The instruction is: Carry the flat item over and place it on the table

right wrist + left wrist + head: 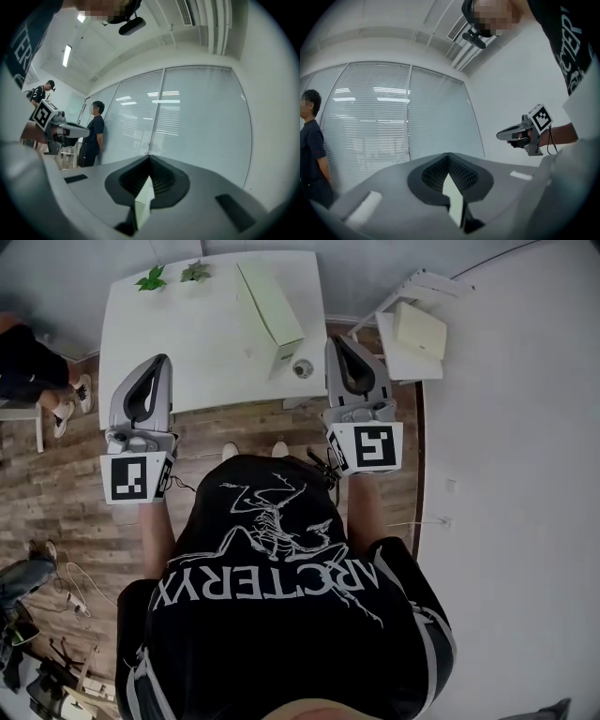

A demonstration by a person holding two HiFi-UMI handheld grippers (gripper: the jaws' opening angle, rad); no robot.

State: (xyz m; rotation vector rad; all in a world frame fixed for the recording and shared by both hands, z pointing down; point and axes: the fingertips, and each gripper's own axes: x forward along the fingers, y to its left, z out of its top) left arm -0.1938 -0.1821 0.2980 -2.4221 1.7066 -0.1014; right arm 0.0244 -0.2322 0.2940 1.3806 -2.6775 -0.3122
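A long pale flat box (270, 301) lies on the white table (187, 343) ahead of me, and a second pale flat box (419, 329) rests on a white rack to the right. My left gripper (161, 360) (449, 155) is held level over the table's near left edge. Its jaws meet at the tip with nothing held. Just off the table's near right corner, my right gripper (339, 339) (150, 157) is also level and shut on nothing. Each gripper shows in the other's view: the right gripper (501, 136) and the left gripper (85, 132).
Two small green plants (150, 279) stand at the table's far left, and a small round object (302, 368) sits near its front right corner. A person (28, 371) sits at the left. Another person (93, 136) stands by the window blinds (197, 126). Cables (75, 582) lie on the wooden floor.
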